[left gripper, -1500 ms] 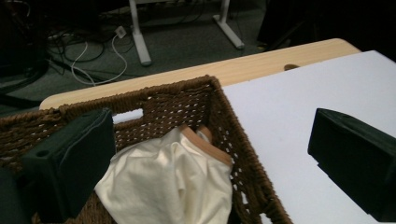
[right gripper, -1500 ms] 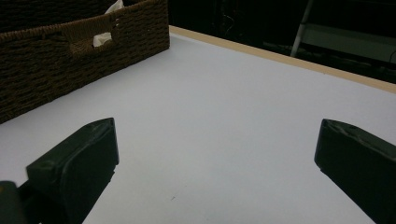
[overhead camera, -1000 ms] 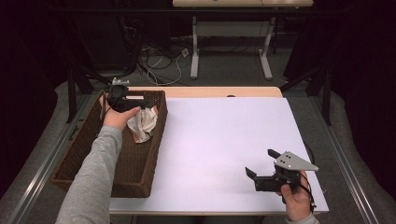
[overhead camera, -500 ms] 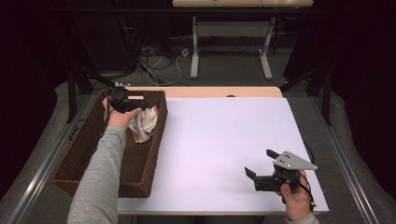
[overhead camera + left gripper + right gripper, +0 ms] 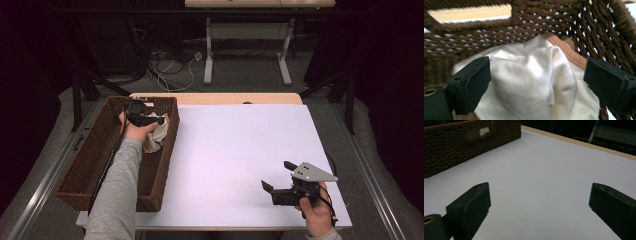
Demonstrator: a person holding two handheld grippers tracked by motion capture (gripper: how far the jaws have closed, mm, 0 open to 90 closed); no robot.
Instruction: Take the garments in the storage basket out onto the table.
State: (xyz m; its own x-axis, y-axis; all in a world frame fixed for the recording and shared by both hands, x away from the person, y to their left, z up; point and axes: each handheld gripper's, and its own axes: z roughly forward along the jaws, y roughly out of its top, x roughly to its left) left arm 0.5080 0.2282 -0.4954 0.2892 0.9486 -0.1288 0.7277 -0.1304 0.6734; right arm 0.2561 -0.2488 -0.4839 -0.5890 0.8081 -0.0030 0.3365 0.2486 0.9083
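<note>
The left gripper (image 5: 536, 82) is reaching into the far end of the woven basket (image 5: 95, 165), its jaws standing wide apart on either side of the white cloth (image 5: 531, 75) bunched against the basket's end wall, gripping nothing yet. The step in hand looks like picking up that cloth; next, the jaws need closing on a fold. The right gripper (image 5: 280, 181) is hovering over the white surface (image 5: 240, 145), jaws wide and empty.

Table (image 5: 240, 150) brightly lit — surroundings dark — close cloth (image 5: 529, 85) soft-focused.
</note>
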